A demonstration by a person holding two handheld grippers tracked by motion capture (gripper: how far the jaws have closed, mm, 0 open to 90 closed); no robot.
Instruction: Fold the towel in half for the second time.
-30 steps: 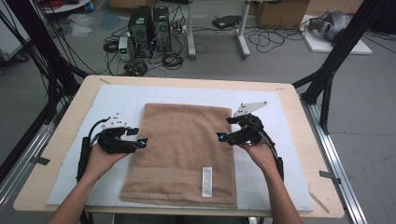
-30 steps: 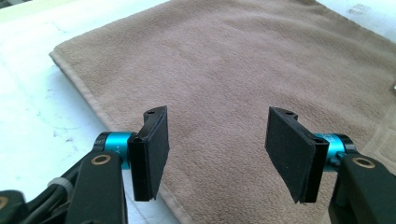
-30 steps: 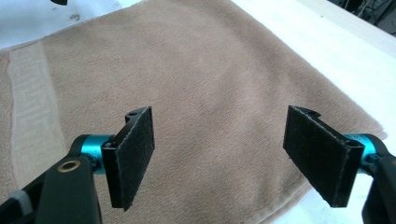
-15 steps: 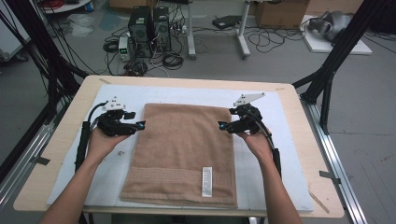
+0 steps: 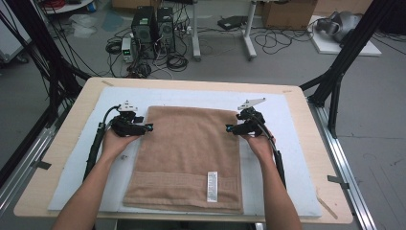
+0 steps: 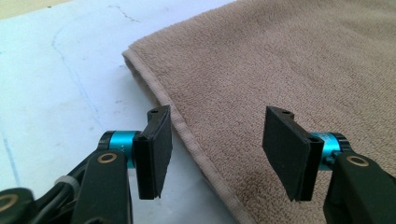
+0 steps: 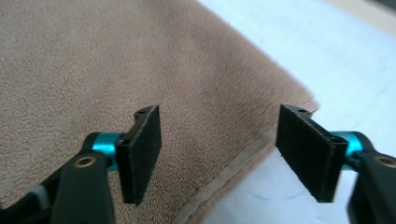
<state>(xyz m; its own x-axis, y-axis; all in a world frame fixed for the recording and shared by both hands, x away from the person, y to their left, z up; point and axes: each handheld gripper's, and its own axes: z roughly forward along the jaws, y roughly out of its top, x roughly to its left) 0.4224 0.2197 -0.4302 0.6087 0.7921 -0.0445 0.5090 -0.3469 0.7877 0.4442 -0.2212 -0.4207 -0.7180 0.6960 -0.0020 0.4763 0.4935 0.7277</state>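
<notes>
A towel (image 5: 189, 155) lies flat on a mat (image 5: 282, 158) covering the desk (image 5: 316, 143), the left gripper (image 5: 147, 127) at its far left edge and the right gripper (image 5: 230, 128) at its far right edge, each straddling the hem.

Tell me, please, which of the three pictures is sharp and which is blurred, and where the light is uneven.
High view: even light, slightly soft, towel clear. Left gripper view: sharp on the towel's hem, weave crisp. Right gripper view: towel soft in the far part, white mat bright and washed out.
</notes>
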